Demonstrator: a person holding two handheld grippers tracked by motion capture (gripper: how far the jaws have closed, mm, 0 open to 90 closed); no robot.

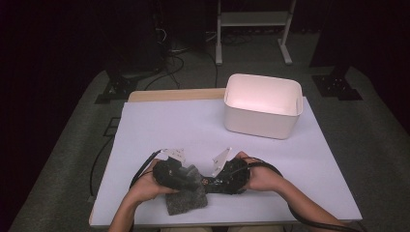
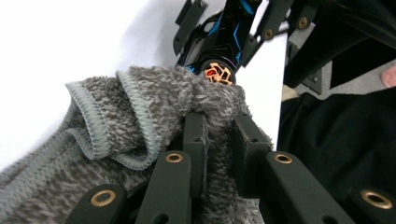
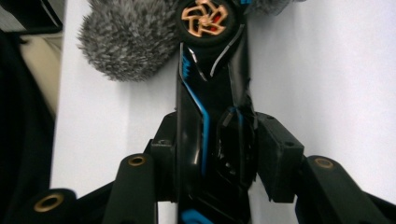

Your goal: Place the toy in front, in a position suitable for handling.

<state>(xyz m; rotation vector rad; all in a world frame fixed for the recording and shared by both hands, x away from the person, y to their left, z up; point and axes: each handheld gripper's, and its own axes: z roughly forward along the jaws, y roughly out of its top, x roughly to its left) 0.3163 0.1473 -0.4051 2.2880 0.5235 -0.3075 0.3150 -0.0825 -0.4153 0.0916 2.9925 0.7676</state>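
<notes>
here, at the near edge of the white worktop [image 1: 159, 125], both hands work close together. the left gripper [image 1: 186, 178] has its jaws clamped on a fold of a grey fuzzy cloth [image 1: 186, 200]; in the left gripper view the two black pads pinch the pile between them, and the cloth [image 2: 116, 121] bunches up to the left with its stitched grey hem curled over in loops. the rest of the cloth lies on the worktop just below the left gripper, near the front edge.

the right gripper [image 1: 220, 181] has its jaws clamped on a black toy car [image 1: 212, 184] with blue stripes. in the right gripper view the car [image 3: 210, 121] stands lengthwise between the pads, gripped on both flanks, with one copper-coloured wheel [image 3: 205, 18] at the far end. that wheel end touches the cloth [image 3: 126, 42], which shows as a grey tuft at the upper left. in the left gripper view the same car [image 2: 224, 42] rises behind the cloth, its copper wheel [image 2: 218, 73] pressed against the top of the pile.

the left hand [image 1: 145, 186] and right hand [image 1: 263, 176] enter from the bottom of the high view, and a black cable trails from each gripper.

a white bin [image 1: 262, 104] stands at the far right of the worktop, well apart from the hands; its inside is bare and lit pink.
</notes>
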